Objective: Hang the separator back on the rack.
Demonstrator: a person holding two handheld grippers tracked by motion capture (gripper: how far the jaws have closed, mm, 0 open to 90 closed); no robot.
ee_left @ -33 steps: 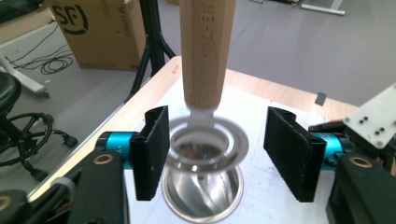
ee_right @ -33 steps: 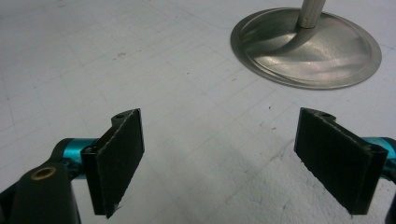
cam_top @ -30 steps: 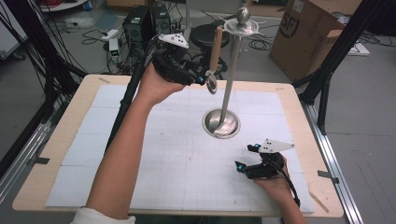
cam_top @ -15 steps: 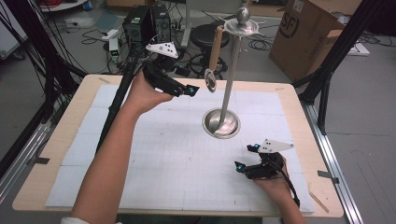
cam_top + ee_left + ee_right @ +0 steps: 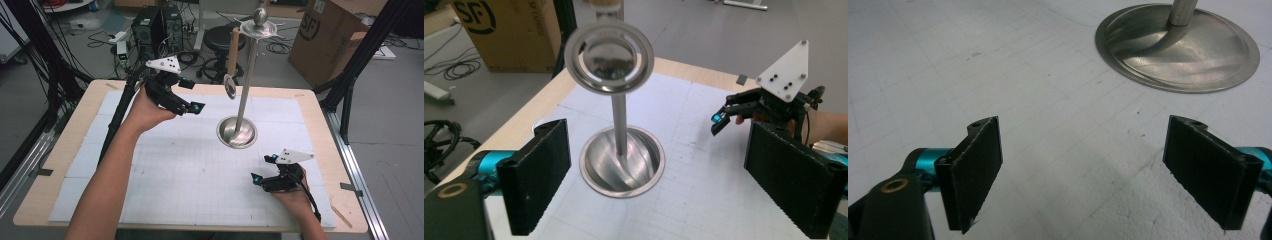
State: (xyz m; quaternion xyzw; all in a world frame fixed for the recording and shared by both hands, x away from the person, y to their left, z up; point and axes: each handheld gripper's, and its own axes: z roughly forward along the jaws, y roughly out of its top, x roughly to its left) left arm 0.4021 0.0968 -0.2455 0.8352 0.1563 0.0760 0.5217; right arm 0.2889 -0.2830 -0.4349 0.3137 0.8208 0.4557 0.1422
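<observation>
A steel stand (image 5: 248,75) rises from a round dished base (image 5: 236,133) in the middle of the table, topped by a disc with a ball. From that disc hangs a ladle (image 5: 232,55) with a wooden handle and a round metal head (image 5: 608,55). My left gripper (image 5: 194,95) hovers left of the ladle head, apart from it. Its jaws have just been opening and hold nothing; in the left gripper view (image 5: 664,180) they frame the base (image 5: 622,162). My right gripper (image 5: 262,168) rests open on the mat at the front right, and in its own view (image 5: 1098,170) it is empty.
A white gridded mat (image 5: 170,190) covers the wooden table (image 5: 60,150). A black tripod leg (image 5: 117,117) slants across the left side. A cardboard box (image 5: 330,40), a stool and cables stand on the floor behind the table.
My left gripper has drawn back to the left and down from the ladle head and its jaws have widened. The ladle stays hanging on the stand. The right gripper has not moved.
</observation>
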